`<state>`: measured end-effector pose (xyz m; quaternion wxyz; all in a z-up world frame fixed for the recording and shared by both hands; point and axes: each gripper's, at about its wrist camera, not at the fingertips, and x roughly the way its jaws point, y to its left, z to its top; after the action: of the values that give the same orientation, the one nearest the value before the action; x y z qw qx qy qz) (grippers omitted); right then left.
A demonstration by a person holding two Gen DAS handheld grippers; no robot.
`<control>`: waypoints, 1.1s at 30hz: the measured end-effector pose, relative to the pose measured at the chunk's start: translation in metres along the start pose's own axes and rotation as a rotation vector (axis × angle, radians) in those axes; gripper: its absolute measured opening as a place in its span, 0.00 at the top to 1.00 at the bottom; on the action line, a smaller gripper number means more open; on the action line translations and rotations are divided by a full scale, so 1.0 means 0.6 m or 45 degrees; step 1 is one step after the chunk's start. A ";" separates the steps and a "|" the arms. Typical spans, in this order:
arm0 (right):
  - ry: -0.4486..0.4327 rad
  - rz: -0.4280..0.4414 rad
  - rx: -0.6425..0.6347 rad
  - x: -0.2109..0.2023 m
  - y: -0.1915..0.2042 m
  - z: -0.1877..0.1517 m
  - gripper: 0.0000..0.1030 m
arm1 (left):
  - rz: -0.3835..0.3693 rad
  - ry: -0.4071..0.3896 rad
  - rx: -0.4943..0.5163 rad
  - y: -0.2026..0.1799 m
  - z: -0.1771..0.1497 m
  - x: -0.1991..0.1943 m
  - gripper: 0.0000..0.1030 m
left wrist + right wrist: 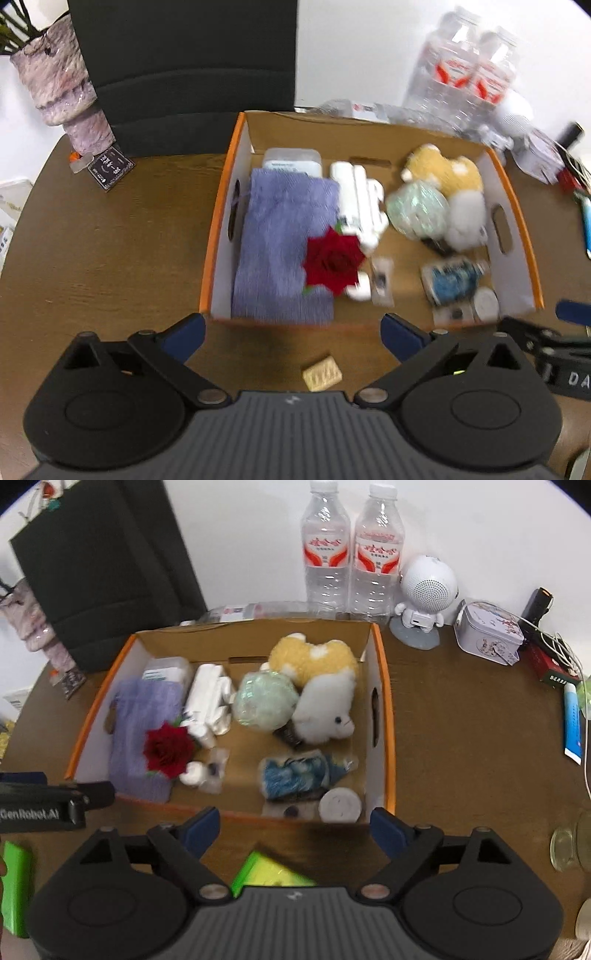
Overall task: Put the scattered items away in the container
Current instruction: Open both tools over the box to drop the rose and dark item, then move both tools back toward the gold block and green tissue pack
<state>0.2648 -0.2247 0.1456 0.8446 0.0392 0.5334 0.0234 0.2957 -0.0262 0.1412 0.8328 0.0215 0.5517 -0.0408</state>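
An orange-rimmed cardboard box on the brown table holds a purple cloth, a red rose, white packets, a yellow and white plush, a green ball and a blue packet. My left gripper is open and empty, just in front of the box; a small tan biscuit lies on the table between its fingers. My right gripper is open and empty before the box's near wall; a green packet lies beneath it.
Two water bottles, a white robot speaker and a tin stand behind and right of the box. A black bag and a wrapped vase stand at the back left. A blue tube and glass jar lie at right.
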 end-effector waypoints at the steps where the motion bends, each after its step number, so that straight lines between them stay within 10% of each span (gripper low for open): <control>1: -0.004 0.005 0.000 -0.008 0.004 -0.007 0.14 | 0.011 -0.017 0.013 0.000 -0.008 -0.010 0.00; 13: -0.152 0.045 0.006 -0.063 0.034 -0.093 0.14 | 0.029 -0.199 0.040 0.002 -0.106 -0.068 0.00; 22: -0.788 -0.162 -0.233 -0.073 0.030 -0.334 0.00 | 0.027 -0.837 0.090 0.020 -0.355 -0.101 0.00; 33: -0.610 0.038 -0.152 0.020 0.035 -0.455 0.00 | 0.039 -0.629 0.143 -0.011 -0.468 0.003 0.00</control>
<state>0.0236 -0.1913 0.0199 0.9474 0.0016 0.3149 0.0575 0.0384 -0.0103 0.0300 0.9404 0.0656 0.3278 -0.0629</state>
